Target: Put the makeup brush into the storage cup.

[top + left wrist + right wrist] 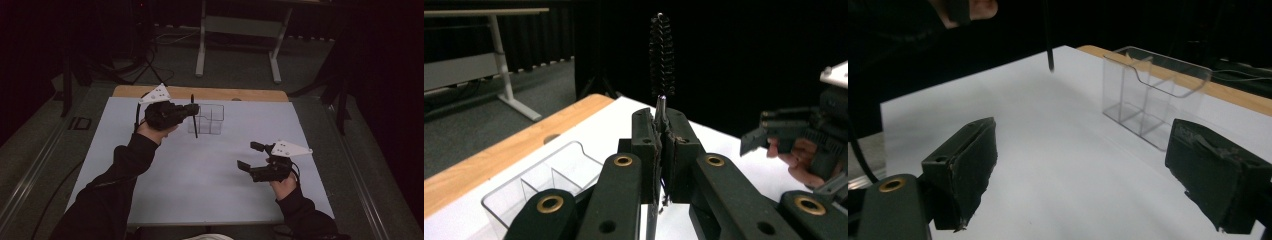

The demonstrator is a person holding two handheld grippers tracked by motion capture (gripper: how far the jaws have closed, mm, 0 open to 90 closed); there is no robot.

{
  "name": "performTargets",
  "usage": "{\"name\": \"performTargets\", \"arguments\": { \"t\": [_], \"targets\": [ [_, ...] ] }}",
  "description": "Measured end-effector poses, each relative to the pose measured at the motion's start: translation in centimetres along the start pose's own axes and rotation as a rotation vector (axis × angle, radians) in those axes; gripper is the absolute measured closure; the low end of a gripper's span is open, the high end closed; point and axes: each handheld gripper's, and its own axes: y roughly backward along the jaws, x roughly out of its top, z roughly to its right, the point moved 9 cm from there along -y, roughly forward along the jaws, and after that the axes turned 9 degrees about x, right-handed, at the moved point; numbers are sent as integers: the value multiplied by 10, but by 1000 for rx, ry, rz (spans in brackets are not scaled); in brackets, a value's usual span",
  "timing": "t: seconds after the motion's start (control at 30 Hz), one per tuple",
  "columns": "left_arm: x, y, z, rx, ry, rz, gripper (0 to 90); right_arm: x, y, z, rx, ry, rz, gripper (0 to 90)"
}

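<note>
A thin black bottle brush [194,122] hangs upright over the white table [200,190], its lower end in front of a clear compartment box [210,120]. My left gripper [191,111] is shut on the brush's stem. In the left gripper view the jaws [661,132] press together on the wire, with the bristles [661,55] standing above them and the clear box [539,190] below left. My right gripper [248,155] is open at the right front with nothing between its fingers. The right gripper view [1088,175] shows the box [1148,95] ahead and the brush's handle end [1048,40] hovering above the table.
A wooden strip [200,93] runs along the table's far edge. Beyond it, a grey desk frame [240,25] and cables on the dark floor. Bare white surface lies between the two grippers and toward the front edge.
</note>
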Motion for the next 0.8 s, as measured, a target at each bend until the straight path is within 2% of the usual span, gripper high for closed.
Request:
{"name": "performTargets", "arguments": {
  "t": [0.13,0.37,0.6,0.8],
  "targets": [
    [9,-1,-4,29,-28,9,863,-6,7,5,-28,-17,1,131],
    [33,-1,-15,83,-48,34,863,-11,15,12,-72,-27,17,133],
    [57,-4,-25,130,-61,44,862,-10,17,14,-80,-24,25,135],
    [66,-13,-34,158,-56,46,862,-9,17,13,-80,-17,28,136]
  ]
}}
